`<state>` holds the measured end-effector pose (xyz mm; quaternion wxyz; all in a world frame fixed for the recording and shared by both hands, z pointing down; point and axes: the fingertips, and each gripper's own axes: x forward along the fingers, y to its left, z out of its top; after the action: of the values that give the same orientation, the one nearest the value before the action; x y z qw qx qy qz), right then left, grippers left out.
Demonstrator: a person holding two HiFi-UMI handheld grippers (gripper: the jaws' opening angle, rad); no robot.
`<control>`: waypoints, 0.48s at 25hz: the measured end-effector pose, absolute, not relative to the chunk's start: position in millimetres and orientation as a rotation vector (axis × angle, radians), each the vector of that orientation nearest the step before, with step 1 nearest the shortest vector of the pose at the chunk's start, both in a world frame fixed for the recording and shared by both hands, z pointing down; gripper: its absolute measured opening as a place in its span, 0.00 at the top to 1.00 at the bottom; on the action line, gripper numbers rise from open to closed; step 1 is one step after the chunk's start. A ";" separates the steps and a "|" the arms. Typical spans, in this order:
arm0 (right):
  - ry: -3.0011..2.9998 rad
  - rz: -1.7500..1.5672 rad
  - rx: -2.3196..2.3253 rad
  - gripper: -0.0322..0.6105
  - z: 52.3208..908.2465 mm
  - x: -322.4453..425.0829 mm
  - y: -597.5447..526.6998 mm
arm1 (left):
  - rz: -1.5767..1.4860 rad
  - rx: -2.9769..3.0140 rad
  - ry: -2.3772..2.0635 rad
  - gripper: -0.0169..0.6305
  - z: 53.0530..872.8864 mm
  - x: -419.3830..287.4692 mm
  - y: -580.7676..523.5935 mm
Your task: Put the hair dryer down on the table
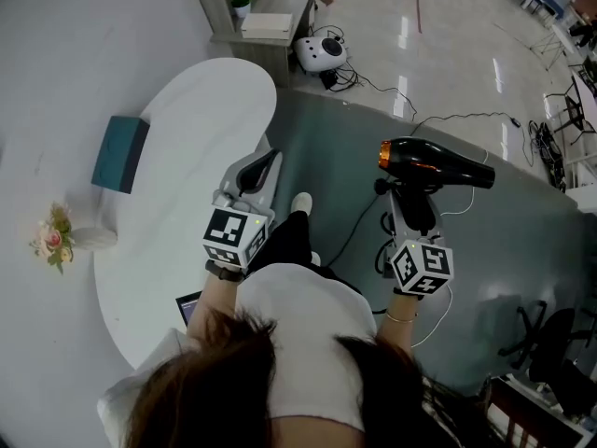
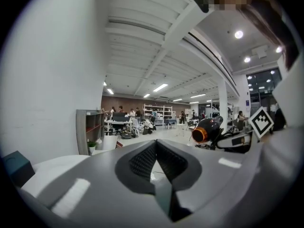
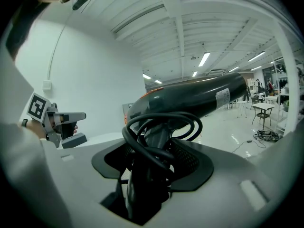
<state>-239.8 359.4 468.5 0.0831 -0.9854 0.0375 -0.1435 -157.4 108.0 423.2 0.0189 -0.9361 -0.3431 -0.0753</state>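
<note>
**While clear of the table, the hair dryer stands in the right gripper's grasp**

Because the right gripper (image 3: 152, 151) clamps its jaws on the handle, the hair dryer (image 1: 434, 166) is held up with its barrel lying roughly level. It hangs over the grey floor (image 1: 326, 157), to the right of the white table (image 1: 187, 110) and well apart from it. The body is glossy black with an orange ring (image 1: 384, 154) at the end nearer the table. In the right gripper view a pale label (image 3: 222, 98) shows on the barrel, its print too small to read. Loops of black cord (image 3: 161, 127) are wound round the handle just above the jaws.

Those loops and the jaws cover most of the handle, so the pads' exact hold on it cannot be made out. In the head view the person's dark hair and white top (image 1: 298, 343) hide the near edge of the table and both forearms.

The left gripper (image 1: 261, 171) is closed on nothing, its tips over the table's right edge. A teal box (image 1: 119, 154) lies on the table, and flowers (image 1: 54, 236) in a white vase sit by its left edge. Beyond the table are a grey shelf unit (image 1: 266, 26) and a white round device (image 1: 320, 52) on the floor. Loose cables (image 1: 466, 117) trail across the floor past the hair dryer
</note>
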 end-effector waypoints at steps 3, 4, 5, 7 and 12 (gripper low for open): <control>0.101 -0.432 -2.947 0.57 466.3 -209.7 360.8 | -0.219 -2.902 -1.086 0.88 418.9 -122.4 111.9; 0.095 -0.431 -2.949 0.57 464.6 -198.0 361.2 | -0.213 -2.902 -1.094 0.88 416.9 -109.2 113.3; 0.090 -0.429 -2.949 0.57 462.9 -185.9 361.7 | -0.207 -2.901 -1.102 0.88 415.0 -95.8 115.0; 0.082 -0.425 -2.949 0.57 459.7 -162.4 363.1 | -0.196 -2.902 -1.115 0.88 411.4 -69.9 118.4; 0.075 -0.405 -2.958 0.57 449.7 -109.9 361.7 | -0.159 -2.899 -1.129 0.88 400.8 -12.1 121.9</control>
<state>-109.9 361.7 449.7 0.0775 -0.9874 0.0249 -0.1354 -12.1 121.9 400.8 0.0135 -0.9305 -0.3624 -0.0512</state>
